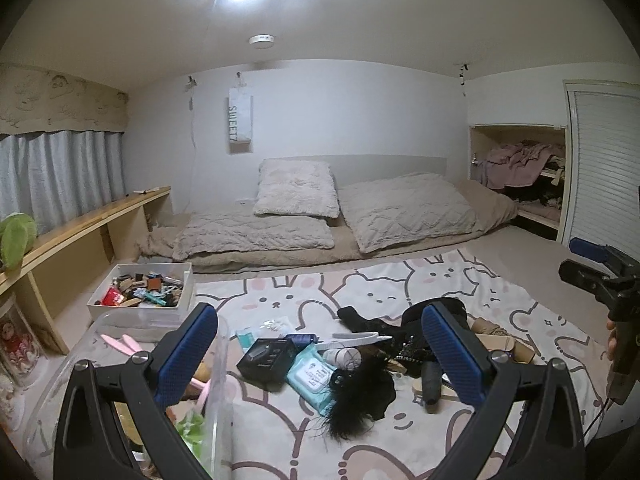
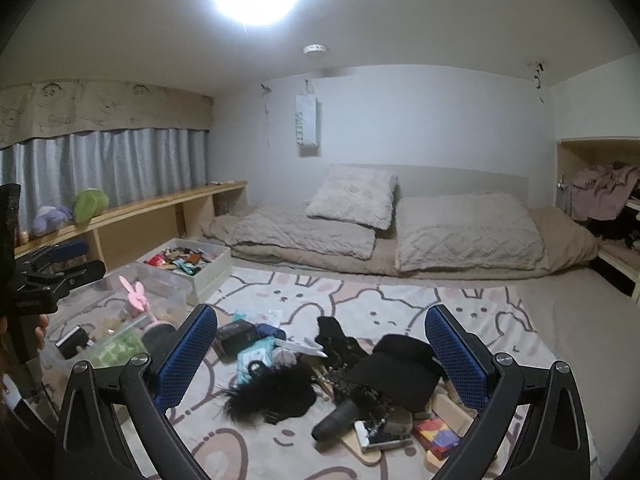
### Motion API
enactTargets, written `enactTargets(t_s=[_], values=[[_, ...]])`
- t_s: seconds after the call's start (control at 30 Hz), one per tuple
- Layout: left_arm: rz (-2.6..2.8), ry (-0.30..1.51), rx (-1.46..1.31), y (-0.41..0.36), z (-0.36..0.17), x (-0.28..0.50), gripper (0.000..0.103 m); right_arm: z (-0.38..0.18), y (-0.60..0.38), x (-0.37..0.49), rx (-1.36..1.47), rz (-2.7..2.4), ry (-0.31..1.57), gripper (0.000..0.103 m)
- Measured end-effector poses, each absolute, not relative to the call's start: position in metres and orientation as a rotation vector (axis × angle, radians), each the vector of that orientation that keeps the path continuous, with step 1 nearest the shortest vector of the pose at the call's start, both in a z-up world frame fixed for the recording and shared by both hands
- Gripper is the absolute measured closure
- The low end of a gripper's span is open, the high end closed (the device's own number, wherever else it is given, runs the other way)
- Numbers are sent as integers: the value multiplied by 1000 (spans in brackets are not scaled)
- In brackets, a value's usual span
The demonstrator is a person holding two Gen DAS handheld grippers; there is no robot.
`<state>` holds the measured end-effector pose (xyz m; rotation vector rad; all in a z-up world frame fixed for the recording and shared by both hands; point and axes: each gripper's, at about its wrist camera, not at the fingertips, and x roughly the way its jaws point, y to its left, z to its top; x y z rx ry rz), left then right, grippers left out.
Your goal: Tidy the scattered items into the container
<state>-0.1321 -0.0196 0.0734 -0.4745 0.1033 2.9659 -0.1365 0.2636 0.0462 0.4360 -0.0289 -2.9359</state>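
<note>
Both grippers, left (image 1: 320, 354) and right (image 2: 322, 354), hang spread and empty above the pile (image 2: 320, 376) on the bunny blanket (image 2: 380, 304). The clear bin (image 2: 160, 284) sits left of it, partly filled. The feathery black piece (image 2: 256, 394) looks light and limp; pinch its dense middle. The wipes pack (image 1: 310, 376) may slip. Lower items are buried, their shapes unclear.

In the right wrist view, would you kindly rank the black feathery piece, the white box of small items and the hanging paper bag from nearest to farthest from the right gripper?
From the right gripper, jaws open:
1. Black feathery piece, on the rug just ahead.
2. White box, further back on the left.
3. Paper bag, hanging on the far wall.
</note>
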Motion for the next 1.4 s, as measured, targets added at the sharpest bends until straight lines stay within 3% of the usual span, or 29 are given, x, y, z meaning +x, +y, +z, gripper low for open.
enactTargets(t_s=[0.43,0.77,1.2,1.4], values=[[2893,106,-566,7,43,-167,0,25,297,-142,574,-2986,-71,0],[2838,156,-726,33,6,-193,0,-18,337,-165,835,-2993,-156,0],[2710,239,-889,76,-42,-217,0,-105,379,-195,1241,-2961,-112,0],[2609,217,-958,98,-64,-230,0,-138,395,-205,1373,-2960,31,0]])
